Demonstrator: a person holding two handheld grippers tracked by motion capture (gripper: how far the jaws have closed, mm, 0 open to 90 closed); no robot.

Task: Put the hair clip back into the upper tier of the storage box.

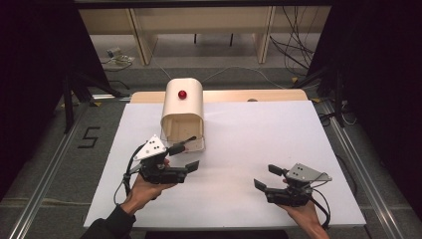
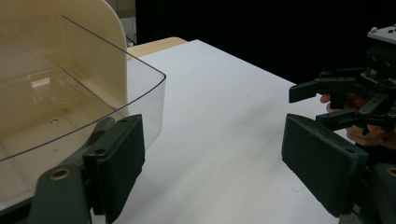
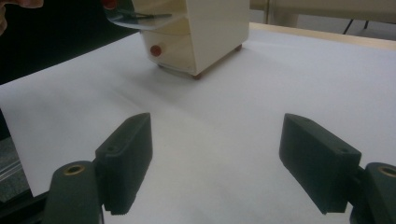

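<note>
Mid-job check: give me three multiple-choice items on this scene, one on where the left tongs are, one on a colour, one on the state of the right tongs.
1. Where are the left tongs?
A. At the clear drawer pulled out of the cream box
B. On top of the box
C. At the table's far right corner

2. What colour is the knob on the box's rounded top?
A. Blue
B. Red
C. Green

3. How do the right tongs stand?
A. Shut on the drawer
B. Shut on nothing
C. Open, over bare white table

Answers:
1. A, since the left gripper view has one jaw beside the drawer's clear wall.
2. B, as the high view shows a red knob on cream.
3. C, since the right gripper view shows the jaws wide apart with only table between them.
</note>
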